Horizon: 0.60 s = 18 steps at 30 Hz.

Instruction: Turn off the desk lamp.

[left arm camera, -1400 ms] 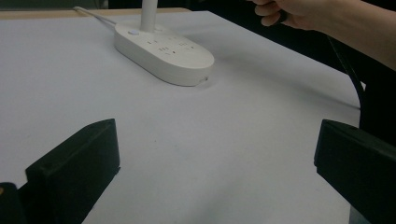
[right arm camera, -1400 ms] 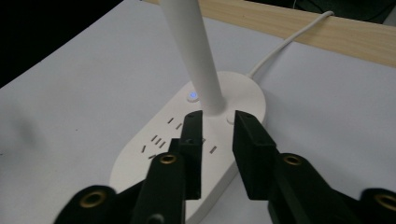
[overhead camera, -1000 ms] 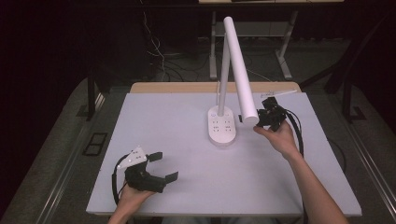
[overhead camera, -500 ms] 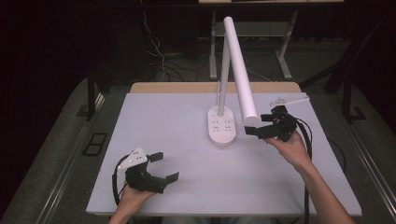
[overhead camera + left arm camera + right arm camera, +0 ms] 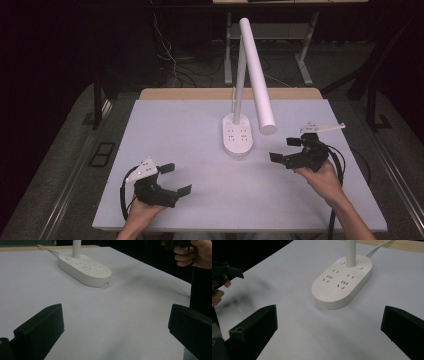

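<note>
- Desk lamp [image 5: 250, 75]: stands upright at the far middle of the white table [image 5: 190, 130], its oval base [image 5: 237, 135] carrying sockets, all unoccupied; lamp head angled down toward the right.
- Right gripper [image 5: 286, 150]: just beside the lamp base on its right, clear of it; jaws have just been opening and now stand spread, nothing between them.
- Left gripper [image 5: 175, 179]: near the front left edge, well apart from the lamp; jaws spread, empty.

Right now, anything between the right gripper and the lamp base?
Nothing. In the right gripper view, bare white table runs from the open right gripper to the lamp base. The high view shows the same gap.
</note>
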Each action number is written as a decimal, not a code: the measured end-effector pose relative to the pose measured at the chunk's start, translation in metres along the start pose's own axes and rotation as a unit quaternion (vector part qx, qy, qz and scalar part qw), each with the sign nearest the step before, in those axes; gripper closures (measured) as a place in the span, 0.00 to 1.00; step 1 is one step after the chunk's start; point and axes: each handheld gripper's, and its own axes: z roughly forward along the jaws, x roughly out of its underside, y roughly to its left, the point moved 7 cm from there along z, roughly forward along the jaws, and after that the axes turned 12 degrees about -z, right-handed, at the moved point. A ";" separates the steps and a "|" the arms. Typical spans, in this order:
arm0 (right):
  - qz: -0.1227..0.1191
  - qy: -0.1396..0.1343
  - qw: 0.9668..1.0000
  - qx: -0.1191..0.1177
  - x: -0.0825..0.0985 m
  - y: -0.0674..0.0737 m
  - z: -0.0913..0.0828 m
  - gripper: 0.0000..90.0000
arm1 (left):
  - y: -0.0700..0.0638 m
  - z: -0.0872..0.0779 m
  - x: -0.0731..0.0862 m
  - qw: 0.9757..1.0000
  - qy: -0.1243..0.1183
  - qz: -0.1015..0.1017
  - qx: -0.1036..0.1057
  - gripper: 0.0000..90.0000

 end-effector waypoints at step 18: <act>0.008 -0.011 0.999 0.040 0.071 0.029 -0.032 0.01 | 0.000 0.000 0.000 1.000 0.000 0.000 -0.002 0.00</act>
